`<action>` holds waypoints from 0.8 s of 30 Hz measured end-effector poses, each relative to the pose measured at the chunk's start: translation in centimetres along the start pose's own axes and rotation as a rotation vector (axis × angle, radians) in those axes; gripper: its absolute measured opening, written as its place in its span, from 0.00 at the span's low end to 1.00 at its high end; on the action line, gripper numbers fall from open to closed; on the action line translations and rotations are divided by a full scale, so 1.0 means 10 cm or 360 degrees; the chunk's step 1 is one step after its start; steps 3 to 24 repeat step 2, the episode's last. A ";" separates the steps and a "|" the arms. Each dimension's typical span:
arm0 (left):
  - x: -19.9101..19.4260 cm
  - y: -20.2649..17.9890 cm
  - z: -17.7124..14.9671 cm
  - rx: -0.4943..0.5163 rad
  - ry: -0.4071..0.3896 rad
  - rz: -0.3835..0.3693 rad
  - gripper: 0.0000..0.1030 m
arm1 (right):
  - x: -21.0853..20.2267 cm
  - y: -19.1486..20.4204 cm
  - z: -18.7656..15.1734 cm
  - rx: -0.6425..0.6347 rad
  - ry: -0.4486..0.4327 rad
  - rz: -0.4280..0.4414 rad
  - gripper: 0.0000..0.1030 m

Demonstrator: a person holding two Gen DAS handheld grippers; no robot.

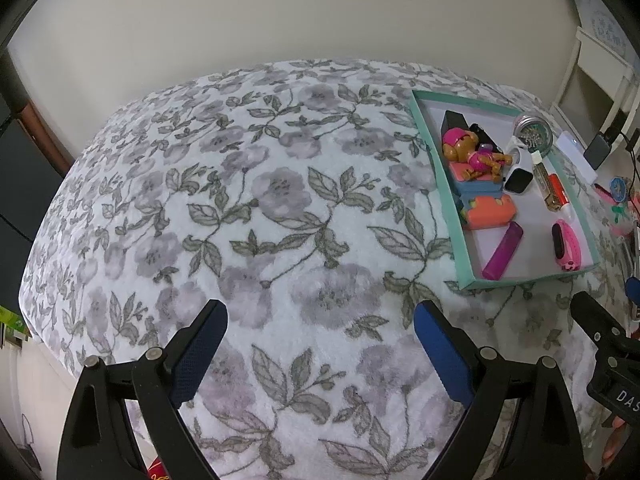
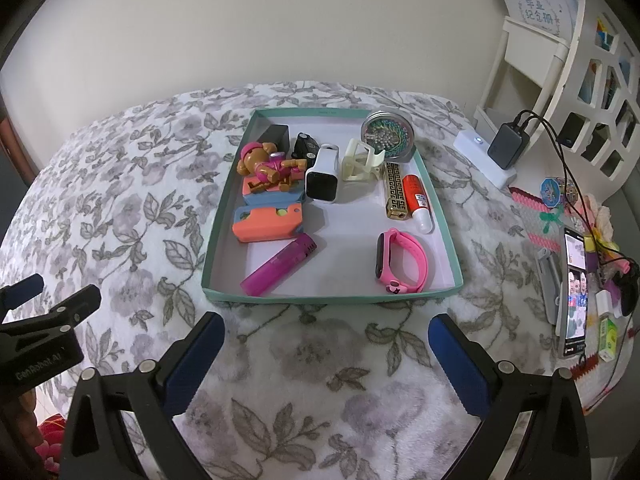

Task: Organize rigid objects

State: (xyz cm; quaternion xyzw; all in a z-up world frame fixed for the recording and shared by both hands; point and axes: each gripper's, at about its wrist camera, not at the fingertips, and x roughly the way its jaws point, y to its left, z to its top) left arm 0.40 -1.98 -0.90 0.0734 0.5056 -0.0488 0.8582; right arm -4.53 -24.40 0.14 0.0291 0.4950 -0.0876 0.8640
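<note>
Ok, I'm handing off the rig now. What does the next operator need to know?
Left gripper: open, empty, over the bare blanket.
Right gripper: open, empty, just short of the tray.
In the tray: toy dog, purple lighter, pink watch, pin tin, gold lighter and more.
Done: these items are in the tray.
Left: clutter by the phone, perhaps.

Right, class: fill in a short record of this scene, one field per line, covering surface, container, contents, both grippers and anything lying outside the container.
surface: floral blanket
container: shallow teal tray, open top
near edge of tray: purple lighter, pink wristband
far right corner: round tin of beads
left side of tray: toy dog figure lying on orange and blue blocks
left gripper: jaws open, empty, over the blanket
right gripper: jaws open, empty, facing the tray
outside tray: phone, on the right
</note>
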 end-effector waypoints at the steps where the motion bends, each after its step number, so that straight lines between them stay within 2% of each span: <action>1: 0.00 0.00 0.00 0.0002 0.0001 -0.0009 0.92 | 0.00 0.00 0.00 -0.0001 0.0000 0.0000 1.00; 24: 0.01 -0.02 0.00 0.0008 0.0009 -0.0020 0.92 | 0.00 0.00 0.00 0.0000 0.0000 0.0001 1.00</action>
